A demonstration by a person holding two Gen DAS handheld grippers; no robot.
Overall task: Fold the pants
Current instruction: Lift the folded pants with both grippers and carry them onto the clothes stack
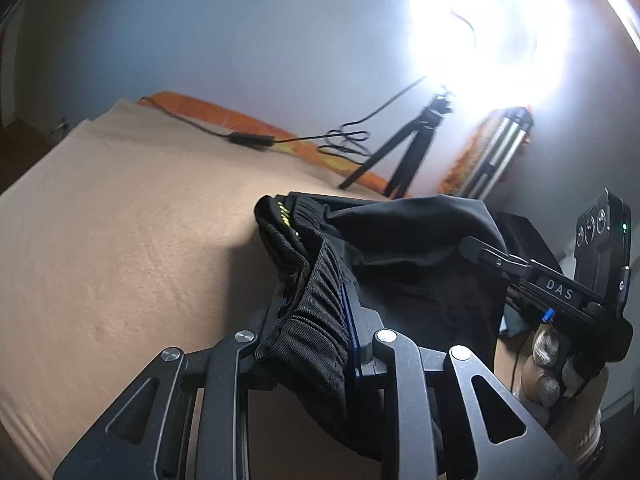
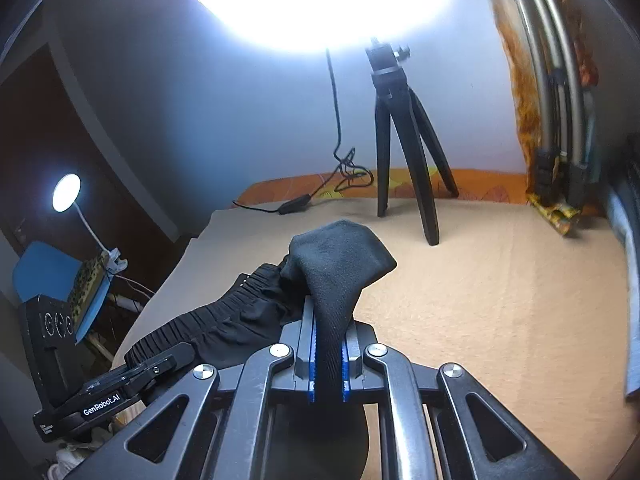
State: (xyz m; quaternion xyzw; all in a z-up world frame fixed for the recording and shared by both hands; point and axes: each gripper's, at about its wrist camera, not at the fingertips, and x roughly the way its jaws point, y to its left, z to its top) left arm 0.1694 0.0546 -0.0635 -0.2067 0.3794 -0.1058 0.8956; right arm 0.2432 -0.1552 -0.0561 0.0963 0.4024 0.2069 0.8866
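Note:
The black pants (image 1: 400, 256) hang between my two grippers above the tan bed surface (image 1: 140, 220). My left gripper (image 1: 320, 320) is shut on the ribbed elastic waistband (image 1: 312, 320). My right gripper (image 2: 328, 360) is shut on a bunch of black fabric (image 2: 340, 264) at the other end of the waistband (image 2: 224, 316). In the left wrist view the right gripper (image 1: 480, 252) shows at the right, pinching the cloth. In the right wrist view the left gripper (image 2: 160, 360) shows at the lower left, clamped on the waistband. The legs of the pants are hidden below.
A black tripod (image 2: 404, 140) with a bright ring light (image 2: 328, 8) stands at the back of the bed, its cable (image 2: 320, 192) trailing left. A silver tripod (image 2: 560, 100) leans at the right. An orange patterned sheet (image 2: 472, 184) edges the back. A desk lamp (image 2: 66, 192) stands left.

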